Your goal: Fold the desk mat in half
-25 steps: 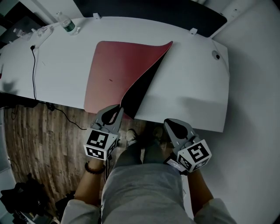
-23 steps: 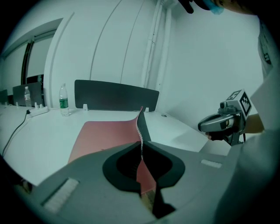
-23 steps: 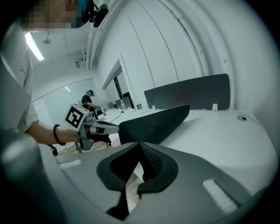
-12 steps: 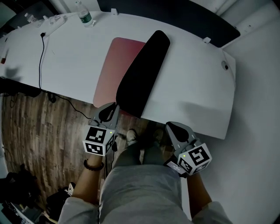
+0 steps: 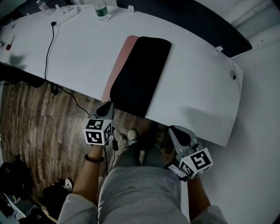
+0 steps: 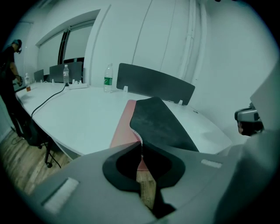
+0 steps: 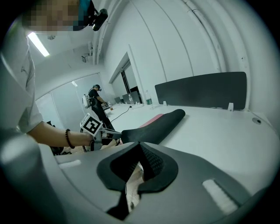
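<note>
**Item 1, left tool** (image 5: 106,108): jaws narrow, pinched on the near corner of the mat (image 5: 140,74) at its stitched edge. The grip sits at the desk's near rim. Probable reason: to steer the turned-over half and line up its edge.

**Item 2, right tool** (image 5: 174,130): jaws closed tip to tip, nothing between them. It hangs off the desk at about 4 o'clock from the mat, well apart from it. Probably idle, since 1 corner grip seems enough for this fold.

**Item 3, mat:** lies on the desk (image 5: 197,87), running from the near rim toward 1 o'clock. The black underside faces up over the pink face (image 5: 123,61), which shows only as a strip along the 9 o'clock side. Judged: the fold is nearly complete but the 2 edges are not flush.

**Item 4, containers:** 1 bottle (image 5: 101,9) with a green label, upright at the desk's far rim, about 11 o'clock from the mat. Its contents cannot be told.

**Item 5, other:** a black cable (image 5: 49,48) trails across the desk at 9 o'clock.
</note>
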Demonstrator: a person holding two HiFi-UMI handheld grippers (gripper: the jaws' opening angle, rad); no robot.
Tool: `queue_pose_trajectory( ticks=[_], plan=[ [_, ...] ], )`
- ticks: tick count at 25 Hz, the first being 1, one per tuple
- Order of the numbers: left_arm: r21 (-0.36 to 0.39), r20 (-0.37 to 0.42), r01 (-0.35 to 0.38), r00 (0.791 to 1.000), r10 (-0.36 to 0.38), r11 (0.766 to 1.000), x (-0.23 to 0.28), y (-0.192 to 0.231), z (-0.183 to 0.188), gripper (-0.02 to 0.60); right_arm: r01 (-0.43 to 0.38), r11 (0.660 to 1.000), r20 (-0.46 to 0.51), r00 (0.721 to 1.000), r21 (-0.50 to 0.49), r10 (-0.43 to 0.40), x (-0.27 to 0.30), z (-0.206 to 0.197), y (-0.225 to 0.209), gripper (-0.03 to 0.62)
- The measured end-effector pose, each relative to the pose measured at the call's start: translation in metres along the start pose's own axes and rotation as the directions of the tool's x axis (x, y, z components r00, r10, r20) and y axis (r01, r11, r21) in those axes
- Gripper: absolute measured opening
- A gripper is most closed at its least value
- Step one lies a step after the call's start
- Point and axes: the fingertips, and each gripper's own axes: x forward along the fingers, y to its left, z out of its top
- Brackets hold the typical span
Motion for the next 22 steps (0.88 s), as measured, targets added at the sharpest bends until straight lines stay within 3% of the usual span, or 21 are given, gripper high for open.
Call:
queue_pose_trajectory(
  ticks=[11,22],
  plan=[
    [-0.042,-0.004,-0.052,0.999,0.052,0.998,0.002,0.031,-0.014,0.036,-0.014,1.0,-0.023,1.0,-0.018,0.014,0.015,0.0,0.013,0.006],
    [-0.072,0.006,-0.025,1.0,0.025,0.997,0.0,0.042,-0.024,0.038,-0.016,1.0,-0.024,1.0,-0.015,0.016,0.024,0.0,0.026,0.006]
  ],
)
